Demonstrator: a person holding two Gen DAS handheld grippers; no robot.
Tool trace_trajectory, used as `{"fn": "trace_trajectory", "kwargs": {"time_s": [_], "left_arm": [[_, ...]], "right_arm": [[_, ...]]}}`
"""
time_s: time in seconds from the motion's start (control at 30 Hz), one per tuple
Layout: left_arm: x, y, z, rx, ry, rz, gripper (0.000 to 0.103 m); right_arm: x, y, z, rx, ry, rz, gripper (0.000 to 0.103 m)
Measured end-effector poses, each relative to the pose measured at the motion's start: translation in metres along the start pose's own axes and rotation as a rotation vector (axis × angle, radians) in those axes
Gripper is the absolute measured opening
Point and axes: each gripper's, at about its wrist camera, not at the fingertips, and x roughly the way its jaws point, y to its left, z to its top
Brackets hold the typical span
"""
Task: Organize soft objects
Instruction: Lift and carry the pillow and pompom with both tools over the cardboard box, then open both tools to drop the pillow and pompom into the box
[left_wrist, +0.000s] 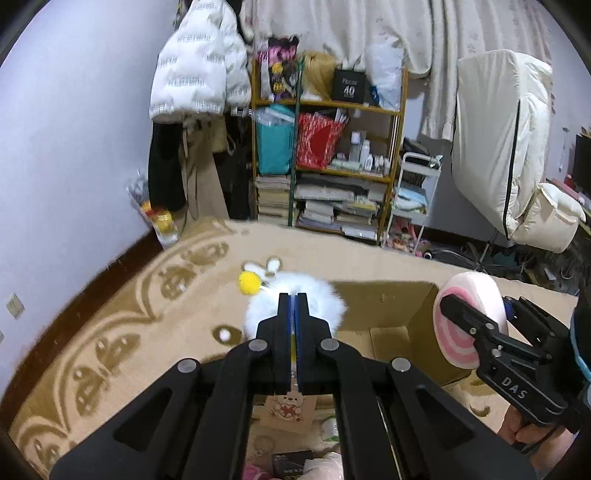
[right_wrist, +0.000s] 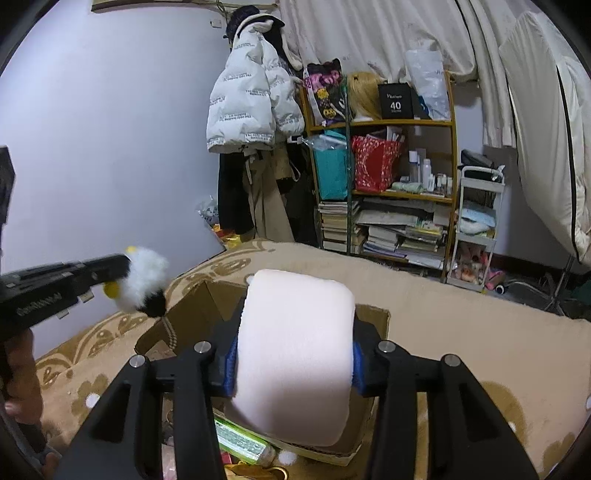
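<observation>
Two soft toys hang above an open cardboard box (left_wrist: 388, 310) on the patterned blanket (left_wrist: 122, 332). Left gripper (left_wrist: 291, 306) has its jaws pinched together on a tuft of the white fluffy plush (left_wrist: 325, 295), just left of the box; right gripper (right_wrist: 295, 354) clamps the pink round cushion (right_wrist: 295, 347) across its flat faces, over the box. Both look light, squashy and unbreakable.
</observation>
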Motion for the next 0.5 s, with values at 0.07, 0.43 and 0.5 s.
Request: {"fn": "trace_trajectory", "kwargs": {"time_s": [0.07, 0.43, 0.5], "left_arm": [[0.009, 0.001, -0.004, -0.012, 0.022, 0.001, 0.001], [0.038, -0.008, -0.025, 0.039, 0.141, 0.033, 0.008], [0.039, -0.007, -0.028, 0.038, 0.153, 0.037, 0.01]], "right_arm": [[0.003, -0.002, -0.004, 0.006, 0.008, 0.0, 0.05], [0.018, -0.01, -0.02, 0.04, 0.088, 0.021, 0.056], [0.017, -0.01, -0.021, 0.04, 0.085, 0.02, 0.062]]}}
